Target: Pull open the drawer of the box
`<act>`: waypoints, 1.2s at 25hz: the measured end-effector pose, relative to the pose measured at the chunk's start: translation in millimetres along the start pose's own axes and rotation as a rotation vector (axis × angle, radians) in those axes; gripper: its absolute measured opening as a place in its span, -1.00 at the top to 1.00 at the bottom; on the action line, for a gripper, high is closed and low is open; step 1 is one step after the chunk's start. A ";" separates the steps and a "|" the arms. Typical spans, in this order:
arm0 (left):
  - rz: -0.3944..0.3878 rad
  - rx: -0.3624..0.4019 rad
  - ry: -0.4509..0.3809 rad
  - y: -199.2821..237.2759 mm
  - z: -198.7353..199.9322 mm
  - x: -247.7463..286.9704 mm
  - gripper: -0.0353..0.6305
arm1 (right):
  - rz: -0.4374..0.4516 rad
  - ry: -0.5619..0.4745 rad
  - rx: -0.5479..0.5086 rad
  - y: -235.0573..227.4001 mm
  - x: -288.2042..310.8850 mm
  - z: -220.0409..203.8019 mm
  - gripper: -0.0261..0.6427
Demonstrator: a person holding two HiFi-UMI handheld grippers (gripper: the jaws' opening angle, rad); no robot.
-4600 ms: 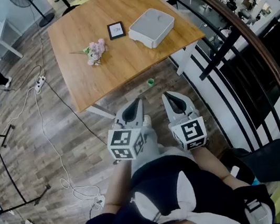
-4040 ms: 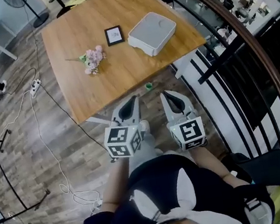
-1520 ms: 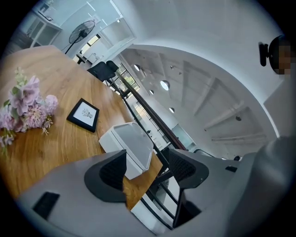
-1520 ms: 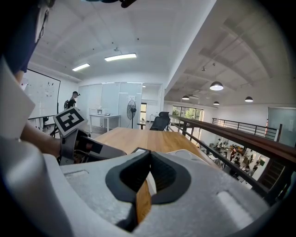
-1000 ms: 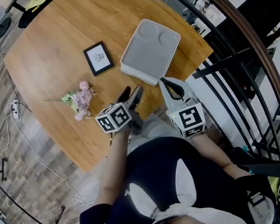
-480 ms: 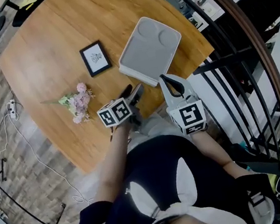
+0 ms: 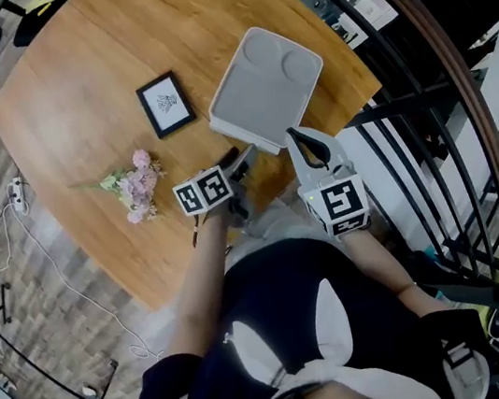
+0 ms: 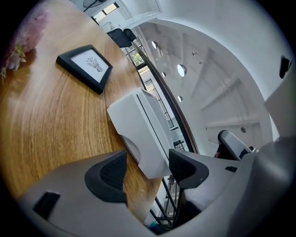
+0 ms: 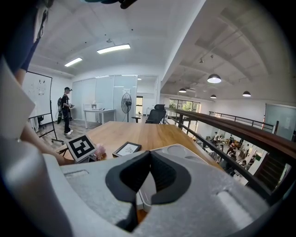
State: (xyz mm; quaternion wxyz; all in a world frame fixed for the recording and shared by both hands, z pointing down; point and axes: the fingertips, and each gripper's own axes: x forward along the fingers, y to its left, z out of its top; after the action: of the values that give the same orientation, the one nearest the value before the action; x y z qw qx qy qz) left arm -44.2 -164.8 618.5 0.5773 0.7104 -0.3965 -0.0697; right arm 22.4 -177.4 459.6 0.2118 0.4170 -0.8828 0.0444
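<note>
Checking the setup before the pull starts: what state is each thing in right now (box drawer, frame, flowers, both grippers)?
box, sitting flat, untouched.
drawer, shut, not yet pulled out.
picture frame, lying flat, face up.
flowers, lying on their side.
left gripper, open, jaws apart in front of the box's near corner, gripping nothing.
right gripper, shut, empty.

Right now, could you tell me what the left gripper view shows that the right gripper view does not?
Only left: the open left gripper framing a corner of the white rectangular box, and a grey rounded recess in its side. Only right: the shut right gripper and a standing fan. Both: box, black picture frame, wooden table.
</note>
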 end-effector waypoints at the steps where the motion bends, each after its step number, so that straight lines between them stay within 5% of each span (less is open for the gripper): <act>1: -0.008 -0.008 0.002 0.9 0.4 1.6 0.05 | -0.002 -0.004 -0.002 -0.7 1.4 0.5 0.93; 11: -0.112 -0.090 0.034 -3.5 1.4 15.1 0.05 | -0.008 0.021 0.001 -9.7 7.6 -2.9 0.93; 20: -0.131 -0.146 0.026 -2.6 2.6 19.2 0.31 | -0.001 0.029 -0.006 -8.8 12.1 -7.1 0.93; 30: -0.131 -0.169 0.006 -2.6 2.0 17.1 0.34 | 0.010 0.039 0.001 -4.8 9.4 -8.4 0.93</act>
State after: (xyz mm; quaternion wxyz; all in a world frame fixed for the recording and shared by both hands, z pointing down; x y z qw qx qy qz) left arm -32.5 -177.2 621.7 0.6306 0.6837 -0.3401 -0.1382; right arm 23.5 -185.1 470.7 0.2286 0.4116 -0.8805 0.0541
